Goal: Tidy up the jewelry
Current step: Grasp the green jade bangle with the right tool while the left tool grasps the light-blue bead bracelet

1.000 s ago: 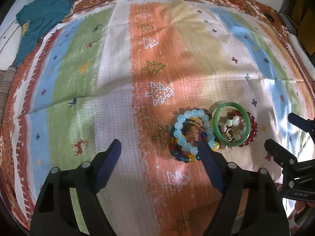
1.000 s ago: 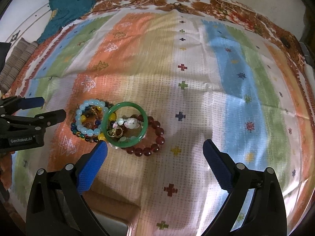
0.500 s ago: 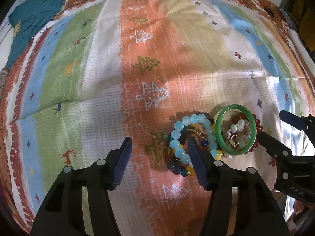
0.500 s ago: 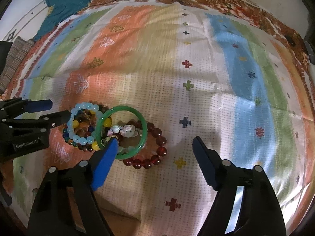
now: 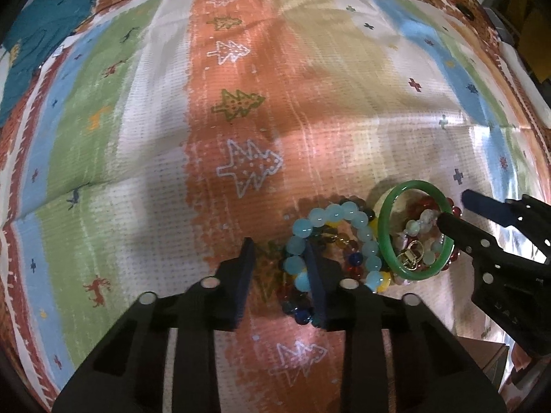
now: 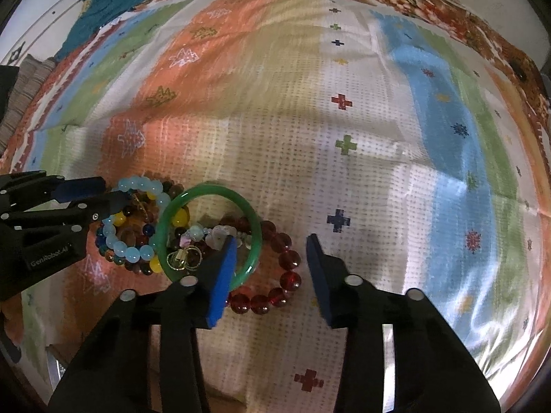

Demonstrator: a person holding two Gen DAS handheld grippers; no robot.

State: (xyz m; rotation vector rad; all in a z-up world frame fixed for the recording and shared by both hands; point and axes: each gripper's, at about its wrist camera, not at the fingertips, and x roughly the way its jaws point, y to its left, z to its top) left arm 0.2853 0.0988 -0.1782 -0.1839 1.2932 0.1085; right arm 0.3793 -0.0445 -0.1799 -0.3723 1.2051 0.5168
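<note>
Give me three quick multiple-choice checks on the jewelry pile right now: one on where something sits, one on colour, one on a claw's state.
1. Where does the green bangle lie relative to the light blue bead bracelet in the right wrist view?
A. To its right, overlapping it
B. Far behind it
C. Across the cloth, apart

2. What colour are the large beads of the bracelet under the bangle's right side?
A. White
B. Dark red
C. Black

3. How does the left claw stand?
A. Out of view
B. Spread wide beside the pile
C. Narrowed astride the light blue bracelet's left side

Answers:
1 A, the bangle's left rim covers that bracelet's beads.
2 B, glossy dark red beads curve out below the bangle.
3 C, its jaws have just been closing, with blue beads between them.
</note>
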